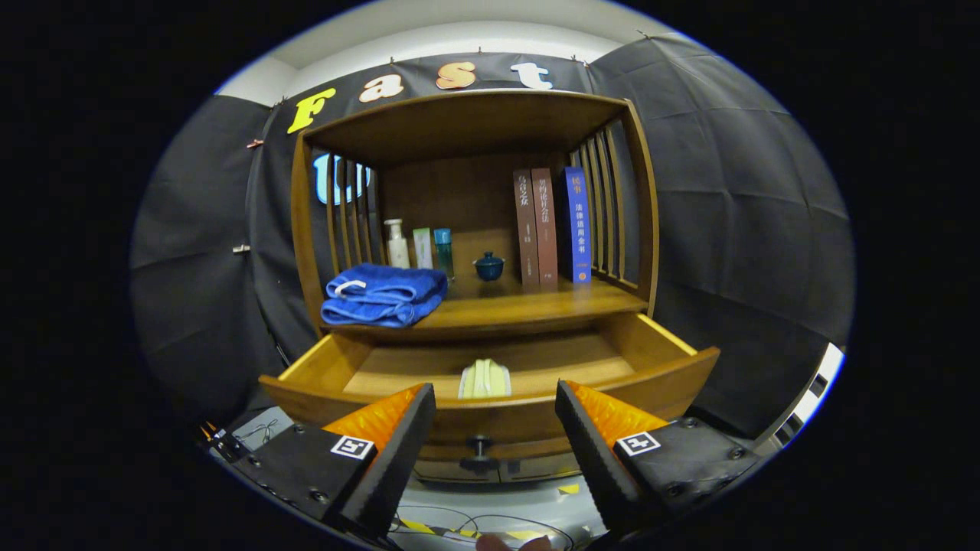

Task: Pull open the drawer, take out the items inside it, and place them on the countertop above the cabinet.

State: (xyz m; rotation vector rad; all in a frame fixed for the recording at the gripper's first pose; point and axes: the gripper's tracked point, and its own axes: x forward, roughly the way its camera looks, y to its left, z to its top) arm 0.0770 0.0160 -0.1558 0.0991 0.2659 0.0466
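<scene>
One pale pack [485, 378] lies in the open drawer [490, 398], lower centre of frame, behind the front panel. Hand-held gripper [495, 409] is spread wide, empty, above the knob [480, 444]. Risk: fingers clip the drawer front reaching in, or knock the towel [383, 294] when placing.

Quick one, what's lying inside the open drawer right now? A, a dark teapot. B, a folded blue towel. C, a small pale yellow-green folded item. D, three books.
C: a pale folded item lies in the open drawer, just beyond the open gripper; the blue towel sits on the countertop above.
</scene>
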